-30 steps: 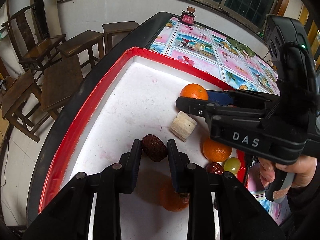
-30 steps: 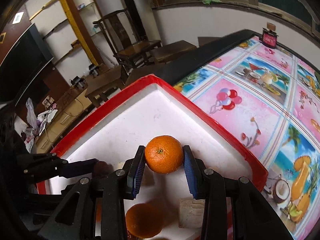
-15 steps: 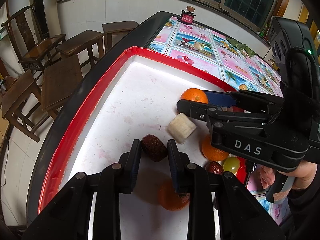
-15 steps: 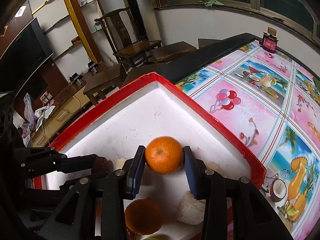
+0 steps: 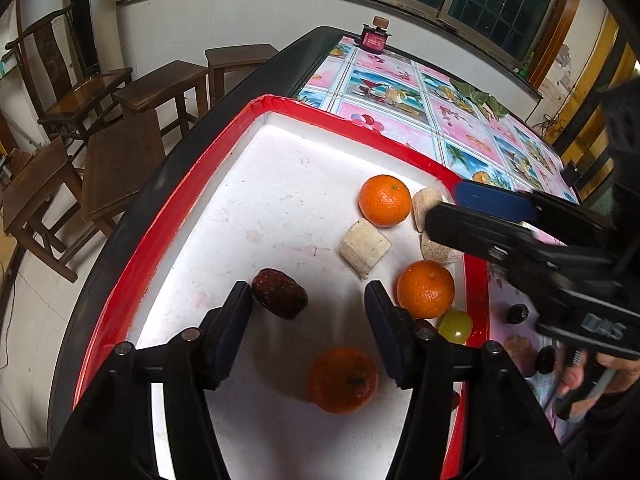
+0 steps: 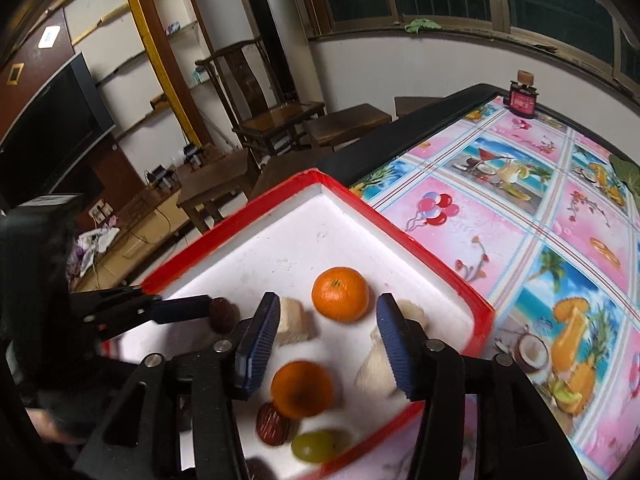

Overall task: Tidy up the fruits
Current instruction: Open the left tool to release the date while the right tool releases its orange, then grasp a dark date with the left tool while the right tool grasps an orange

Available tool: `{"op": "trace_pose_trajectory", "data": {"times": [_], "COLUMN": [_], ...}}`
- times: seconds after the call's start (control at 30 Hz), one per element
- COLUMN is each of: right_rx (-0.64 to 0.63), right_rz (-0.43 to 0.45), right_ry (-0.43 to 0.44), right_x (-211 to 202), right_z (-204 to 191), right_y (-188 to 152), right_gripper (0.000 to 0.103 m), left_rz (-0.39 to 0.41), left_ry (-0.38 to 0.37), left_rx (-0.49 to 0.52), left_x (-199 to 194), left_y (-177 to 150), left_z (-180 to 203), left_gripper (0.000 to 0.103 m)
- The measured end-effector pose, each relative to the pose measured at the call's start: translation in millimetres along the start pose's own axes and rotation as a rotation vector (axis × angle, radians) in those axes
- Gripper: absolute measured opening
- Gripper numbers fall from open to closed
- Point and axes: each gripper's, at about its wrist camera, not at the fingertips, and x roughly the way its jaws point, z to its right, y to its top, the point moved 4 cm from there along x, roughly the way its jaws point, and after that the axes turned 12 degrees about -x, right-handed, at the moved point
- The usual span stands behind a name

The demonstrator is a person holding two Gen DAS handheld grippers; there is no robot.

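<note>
A white tray with a red rim point(image 5: 168, 216) holds the fruit. My left gripper point(image 5: 308, 300) is open above it; a dark red date point(image 5: 279, 293) lies on the tray by its left finger. My right gripper point(image 6: 326, 320) is open, with an orange point(image 6: 340, 294) resting on the tray just beyond its fingertips; that orange also shows in the left wrist view point(image 5: 385, 200). Two more oranges point(image 5: 425, 289) point(image 5: 343, 379), banana pieces point(image 5: 365, 247), a green grape point(image 5: 454, 326) and another date point(image 6: 273, 424) lie in the tray.
The tray point(image 6: 436, 264) sits at the corner of a table with a pink picture cloth point(image 6: 560, 216). A small red jar point(image 5: 374, 38) stands at the far table edge. Wooden stools and chairs point(image 5: 120, 160) stand left of the table. A few small dark fruits point(image 5: 519, 312) lie outside the tray.
Both grippers have opened. The left let go of the dark date and the right let go of the orange; both now lie on the tray. The right gripper has pulled back.
</note>
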Motion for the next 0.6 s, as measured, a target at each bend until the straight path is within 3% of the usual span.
{"op": "trace_pose_trajectory", "data": {"times": [0.27,0.6], "right_rx": [0.03,0.137], "right_rz": [0.06,0.076], "right_ry": [0.023,0.007], "right_x": [-52.2,-108.9], "right_z": [-15.7,-13.4], "right_y": [-26.5,-87.4], "right_gripper": [0.079,0.087], "left_rz": [0.036,0.053], "left_ry": [0.033,0.068], "left_rx": [0.043,0.069], "left_x": [-19.5,-38.8], "left_y": [-8.8,-22.8], "left_z": [11.0,27.2], "left_gripper": [0.071,0.077]}}
